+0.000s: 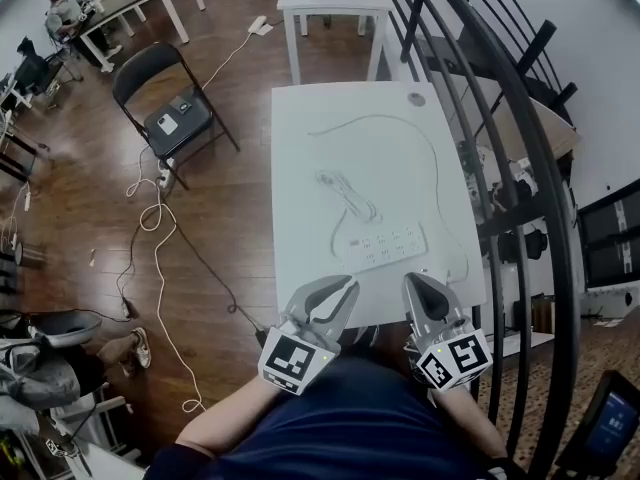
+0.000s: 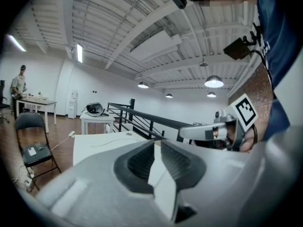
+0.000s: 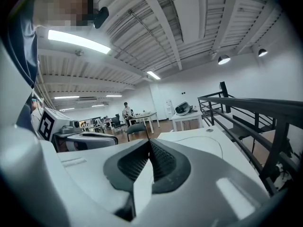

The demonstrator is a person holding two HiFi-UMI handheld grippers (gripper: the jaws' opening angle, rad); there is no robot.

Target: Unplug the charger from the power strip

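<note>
A white power strip (image 1: 386, 245) with several sockets lies near the front of the white table (image 1: 300, 168). Its thin white cord (image 1: 437, 168) loops up the right side and across the far half. A greyish lead with a small plug body (image 1: 345, 194) lies just beyond the strip; I cannot tell whether it is plugged in. My left gripper (image 1: 345, 286) (image 2: 157, 144) hovers over the front table edge, its jaws a narrow gap apart with nothing between them. My right gripper (image 1: 413, 280) (image 3: 149, 143) hangs beside it, shut and empty. Both point roughly level, short of the strip.
A black folding chair (image 1: 165, 98) stands left of the table, with cables (image 1: 155, 248) trailing over the wooden floor. A dark curved railing (image 1: 500, 138) runs close along the right side. A small white table (image 1: 330, 3) stands behind. A small round disc (image 1: 416, 99) sits at the far right corner.
</note>
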